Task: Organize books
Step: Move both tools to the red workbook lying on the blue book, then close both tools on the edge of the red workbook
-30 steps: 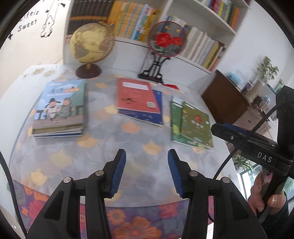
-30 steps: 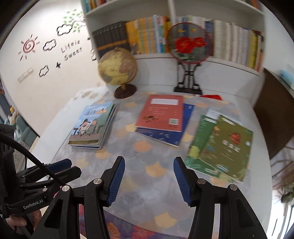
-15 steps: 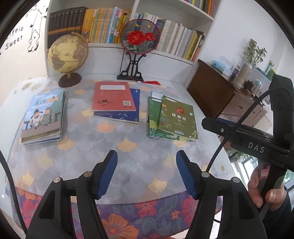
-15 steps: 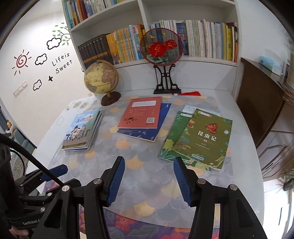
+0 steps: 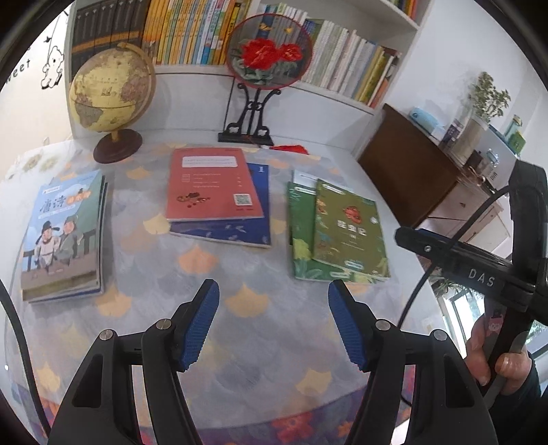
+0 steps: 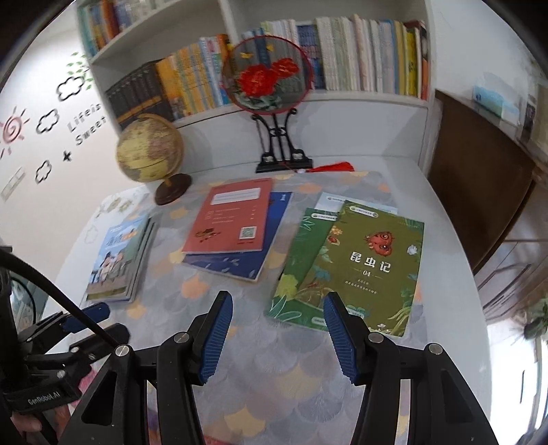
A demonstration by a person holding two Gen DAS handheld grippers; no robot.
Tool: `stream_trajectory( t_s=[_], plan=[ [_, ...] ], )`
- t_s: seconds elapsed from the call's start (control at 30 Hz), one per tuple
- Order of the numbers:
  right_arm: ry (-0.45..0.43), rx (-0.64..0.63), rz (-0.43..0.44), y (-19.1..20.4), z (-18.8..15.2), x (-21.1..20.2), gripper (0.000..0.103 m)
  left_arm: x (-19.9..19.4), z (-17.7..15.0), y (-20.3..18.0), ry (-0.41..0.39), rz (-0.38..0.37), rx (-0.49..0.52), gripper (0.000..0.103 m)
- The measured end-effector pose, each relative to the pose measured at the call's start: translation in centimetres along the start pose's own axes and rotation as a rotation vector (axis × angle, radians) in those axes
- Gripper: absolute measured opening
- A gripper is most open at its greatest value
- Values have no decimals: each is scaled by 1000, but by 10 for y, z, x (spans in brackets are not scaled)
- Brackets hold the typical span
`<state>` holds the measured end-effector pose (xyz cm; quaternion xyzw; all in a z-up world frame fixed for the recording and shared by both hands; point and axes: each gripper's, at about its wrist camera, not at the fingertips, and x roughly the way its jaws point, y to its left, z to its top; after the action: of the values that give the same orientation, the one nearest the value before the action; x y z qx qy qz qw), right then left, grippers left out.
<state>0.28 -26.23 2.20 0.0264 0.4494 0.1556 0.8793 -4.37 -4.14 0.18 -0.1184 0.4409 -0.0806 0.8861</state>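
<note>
Three groups of books lie on the table's patterned cloth (image 5: 205, 274). A blue illustrated stack (image 5: 61, 232) is at the left. In the middle a red book (image 5: 212, 185) rests on a blue book (image 5: 239, 232). Overlapping green books (image 5: 346, 229) lie at the right. My left gripper (image 5: 274, 291) hovers open over bare cloth in front of the middle pile, nothing between its pads. My right gripper (image 6: 277, 301) is open too, its right finger (image 6: 342, 335) overlapping the near edge of the green books (image 6: 370, 267) in view. The left gripper (image 6: 109, 321) shows at the lower left of the right wrist view.
A globe (image 5: 109, 96) and a red-flower fan on a black stand (image 5: 270, 58) stand at the table's back edge, below filled bookshelves (image 5: 191, 30). A brown cabinet (image 5: 411, 178) is to the right of the table. The floral cloth border (image 5: 291, 424) marks the near edge.
The left jaws have widened. Both grippers have shifted and now sit nearer the books, which appear larger. The books lie where they were.
</note>
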Motion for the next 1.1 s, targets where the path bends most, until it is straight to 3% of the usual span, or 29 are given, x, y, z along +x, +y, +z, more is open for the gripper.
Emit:
stream_trajectory(
  t_s=[0.23,0.3,0.37,0.5,0.73,0.83,0.9,1.1],
  plan=[
    [34,145,31,-21,23,44,53,32,30,45,30,15,-20,68],
    [51,163,38,-19,31,61,53,48,41,64,53,-15,-53,68],
    [64,160,39,-14,40,77,53,70,54,89,84,-92,-142,68],
    [85,127,20,3,56,117,53,108,79,123,90,-85,-189,68],
    [119,96,45,28,74,186,53,176,106,151,134,-107,-211,68],
    [130,63,51,36,78,206,42,197,108,160,156,-100,-243,66],
    [140,36,48,40,80,219,37,205,109,165,161,-108,-260,66],
    [176,34,36,38,85,254,37,220,108,178,169,-146,-305,66]
  ],
)
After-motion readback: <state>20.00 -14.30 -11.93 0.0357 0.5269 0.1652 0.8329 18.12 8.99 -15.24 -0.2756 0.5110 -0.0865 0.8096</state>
